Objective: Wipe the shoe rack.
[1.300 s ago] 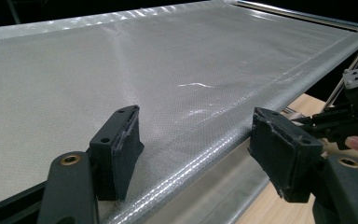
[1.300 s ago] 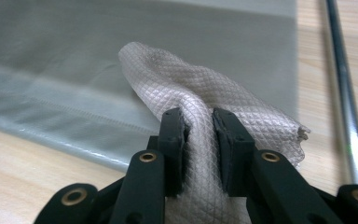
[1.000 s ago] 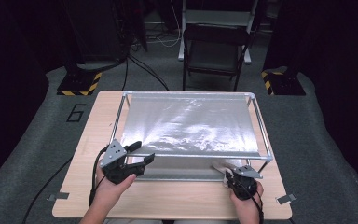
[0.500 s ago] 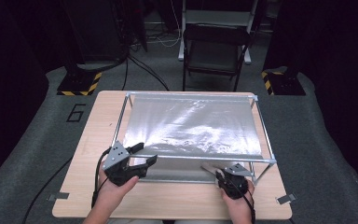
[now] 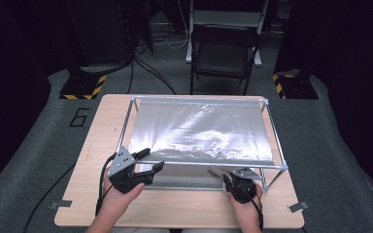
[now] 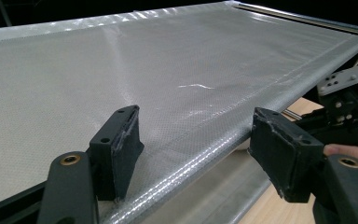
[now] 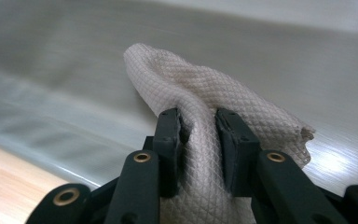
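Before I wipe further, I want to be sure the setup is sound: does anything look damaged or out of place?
Nothing stands out. The sheet lies stretched flat over the square frame, with glare and faint creases but no visible tear. The cloth sits bunched between the right gripper. The left gripper straddles the sheet's near edge, open.

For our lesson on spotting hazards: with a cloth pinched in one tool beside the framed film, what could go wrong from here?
1. The right tool pinches only a bunched fold of the white cloth, and its jaws have just been opening; the cloth may slip out.
2. The left tool straddles the film at the frame's front rail; closing could crease or puncture it.
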The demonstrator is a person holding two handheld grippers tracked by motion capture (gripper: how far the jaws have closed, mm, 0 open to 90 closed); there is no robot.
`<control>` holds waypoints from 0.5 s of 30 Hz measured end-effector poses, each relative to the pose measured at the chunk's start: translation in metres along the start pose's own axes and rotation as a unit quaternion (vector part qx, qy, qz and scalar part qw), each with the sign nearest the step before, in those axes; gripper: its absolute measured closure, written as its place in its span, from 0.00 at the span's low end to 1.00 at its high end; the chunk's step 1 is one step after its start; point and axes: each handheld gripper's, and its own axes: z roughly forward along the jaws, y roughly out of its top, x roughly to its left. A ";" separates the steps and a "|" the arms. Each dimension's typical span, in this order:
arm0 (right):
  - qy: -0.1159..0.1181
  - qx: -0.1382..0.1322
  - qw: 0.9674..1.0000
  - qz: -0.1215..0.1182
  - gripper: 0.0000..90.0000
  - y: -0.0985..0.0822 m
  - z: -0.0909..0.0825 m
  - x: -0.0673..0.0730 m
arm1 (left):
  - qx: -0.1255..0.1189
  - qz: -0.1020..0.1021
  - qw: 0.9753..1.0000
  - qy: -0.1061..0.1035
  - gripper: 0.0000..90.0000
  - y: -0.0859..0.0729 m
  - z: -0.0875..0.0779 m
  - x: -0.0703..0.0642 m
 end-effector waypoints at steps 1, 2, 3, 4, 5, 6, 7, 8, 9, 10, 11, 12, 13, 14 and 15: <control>0.012 -0.005 1.000 -0.011 0.78 0.002 0.002 0.002 | 0.000 0.000 1.000 0.000 0.37 0.000 0.000 0.000; 0.013 -0.006 1.000 -0.013 0.78 0.003 0.004 0.005 | 0.001 -0.002 1.000 -0.002 0.37 0.000 0.000 0.000; 0.000 0.000 1.000 -0.022 0.78 0.002 0.003 0.006 | 0.000 -0.002 1.000 -0.002 0.37 0.000 0.000 0.000; 0.000 0.000 1.000 -0.022 0.78 0.002 0.003 0.006 | 0.000 -0.002 1.000 -0.002 0.37 0.000 0.000 0.000; -0.004 -0.011 0.999 -0.033 0.77 0.000 0.001 0.002 | 0.001 -0.002 1.000 -0.003 0.37 0.000 0.000 0.000; -0.004 -0.011 0.999 -0.033 0.77 0.000 0.001 0.002 | 0.001 -0.002 1.000 -0.003 0.37 0.000 0.000 0.000; -0.014 -0.002 1.000 -0.013 0.77 -0.002 -0.004 -0.002 | 0.002 -0.002 1.000 -0.004 0.37 0.000 0.000 0.000; -0.014 -0.002 1.000 -0.013 0.77 -0.002 -0.004 -0.002 | 0.002 -0.002 1.000 -0.004 0.37 0.000 0.000 0.000; -0.035 -0.002 0.999 -0.009 0.77 -0.005 -0.010 -0.010 | 0.002 -0.002 1.000 -0.004 0.37 0.000 0.000 0.000; -0.035 -0.002 0.999 -0.009 0.77 -0.005 -0.010 -0.010 | 0.002 -0.002 1.000 -0.003 0.37 0.000 0.000 0.000; -0.047 -0.003 0.999 -0.003 0.77 -0.008 -0.012 -0.018 | 0.003 -0.001 1.000 -0.003 0.37 0.000 0.000 0.000; -0.044 -0.010 0.999 -0.007 0.77 -0.009 -0.012 -0.021 | 0.002 0.000 1.000 -0.001 0.37 0.000 0.000 0.000; -0.039 -0.010 0.999 -0.001 0.76 -0.009 -0.012 -0.021 | 0.000 -0.001 1.000 0.000 0.37 0.000 0.001 0.000; -0.040 -0.002 0.999 0.002 0.74 -0.008 -0.012 -0.018 | 0.000 -0.001 1.000 0.000 0.37 0.000 0.001 0.000; -0.033 -0.010 0.999 -0.003 0.73 -0.007 -0.009 -0.014 | 0.001 -0.001 1.000 0.000 0.37 0.000 0.001 0.000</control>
